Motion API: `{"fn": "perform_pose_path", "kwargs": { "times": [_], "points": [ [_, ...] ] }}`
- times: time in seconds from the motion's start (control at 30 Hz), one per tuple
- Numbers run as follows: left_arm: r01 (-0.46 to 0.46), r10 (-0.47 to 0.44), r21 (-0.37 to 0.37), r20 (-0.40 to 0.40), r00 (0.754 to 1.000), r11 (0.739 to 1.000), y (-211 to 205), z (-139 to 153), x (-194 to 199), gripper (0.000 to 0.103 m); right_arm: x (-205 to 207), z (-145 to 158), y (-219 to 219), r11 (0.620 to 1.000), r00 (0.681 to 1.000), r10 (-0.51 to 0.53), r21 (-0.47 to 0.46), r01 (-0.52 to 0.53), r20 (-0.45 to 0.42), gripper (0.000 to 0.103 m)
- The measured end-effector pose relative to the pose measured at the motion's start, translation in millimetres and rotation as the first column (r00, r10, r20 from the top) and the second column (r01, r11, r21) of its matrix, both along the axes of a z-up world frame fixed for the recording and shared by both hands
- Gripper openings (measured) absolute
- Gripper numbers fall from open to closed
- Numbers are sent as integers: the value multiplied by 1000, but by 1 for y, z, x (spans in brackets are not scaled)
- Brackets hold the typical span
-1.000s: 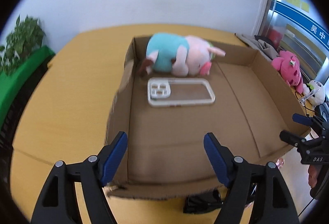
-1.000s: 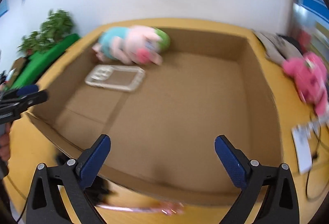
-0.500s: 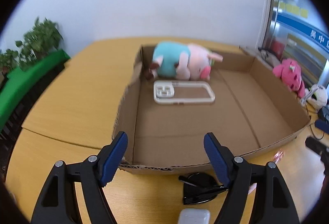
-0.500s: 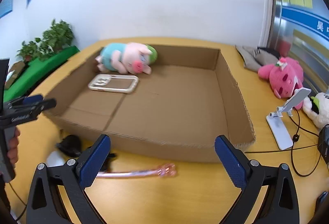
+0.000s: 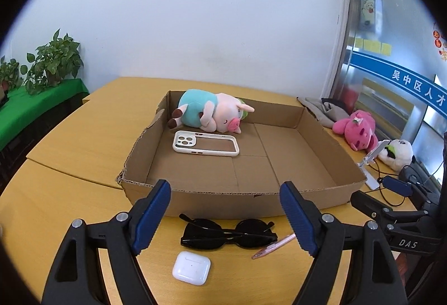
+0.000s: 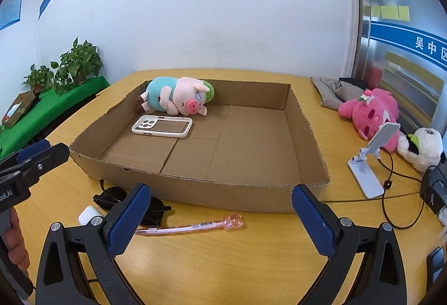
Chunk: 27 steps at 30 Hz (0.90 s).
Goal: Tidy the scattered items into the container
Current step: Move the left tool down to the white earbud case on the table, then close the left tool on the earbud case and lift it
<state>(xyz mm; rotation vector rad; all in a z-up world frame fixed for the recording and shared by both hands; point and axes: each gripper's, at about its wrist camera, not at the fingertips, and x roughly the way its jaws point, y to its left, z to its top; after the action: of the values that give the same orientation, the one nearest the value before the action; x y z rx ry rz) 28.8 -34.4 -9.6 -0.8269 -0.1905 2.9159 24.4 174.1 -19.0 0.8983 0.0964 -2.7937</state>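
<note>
Both tools are held level above the table, in front of the cardboard box (image 6: 195, 187). The left gripper (image 5: 225, 214) and the right gripper (image 6: 220, 218) are both released, with nothing between the jaws. A pink transparent pen (image 6: 192, 227) is seen at lower centre of the right view, lying flat on the table (image 6: 223, 271). Its long axis runs left-right, the ornament end to the right. Black sunglasses (image 5: 229, 233) and a white earbud case (image 5: 191, 267) are seen beside it.

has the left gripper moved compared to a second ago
Yes. The left gripper has pulled back from over the cardboard box; its near wall now lies ahead of the fingertips, with sunglasses between them.
</note>
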Motion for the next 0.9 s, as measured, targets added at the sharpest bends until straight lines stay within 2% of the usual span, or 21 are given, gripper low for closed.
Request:
{"fn": "perform_pose_path", "kwargs": {
  "times": [0.13,0.47,0.57,0.73,0.8,0.9],
  "points": [
    [-39,39,1,22,999,999,2,-10,0,80,-4,-9,-1,1000,999,2,-1,-2,40,103],
    [14,-8,-43,143,990,999,2,-45,-12,80,-11,-24,7,1000,997,-12,-1,12,82,103],
    [23,-13,-45,204,979,999,-6,-59,-15,80,-13,-32,7,1000,994,-11,-12,12,112,103],
    [-4,28,-77,305,952,997,-20,-87,-22,80,-16,-47,2,999,986,11,-38,-4,166,103],
    [12,20,-91,347,938,996,-21,-98,-25,80,-17,-52,-1,999,982,23,-44,-15,186,103],
    [54,-21,-72,400,916,996,-19,-114,-26,79,-16,-55,-5,999,980,37,-42,-29,196,103]
  ]
}}
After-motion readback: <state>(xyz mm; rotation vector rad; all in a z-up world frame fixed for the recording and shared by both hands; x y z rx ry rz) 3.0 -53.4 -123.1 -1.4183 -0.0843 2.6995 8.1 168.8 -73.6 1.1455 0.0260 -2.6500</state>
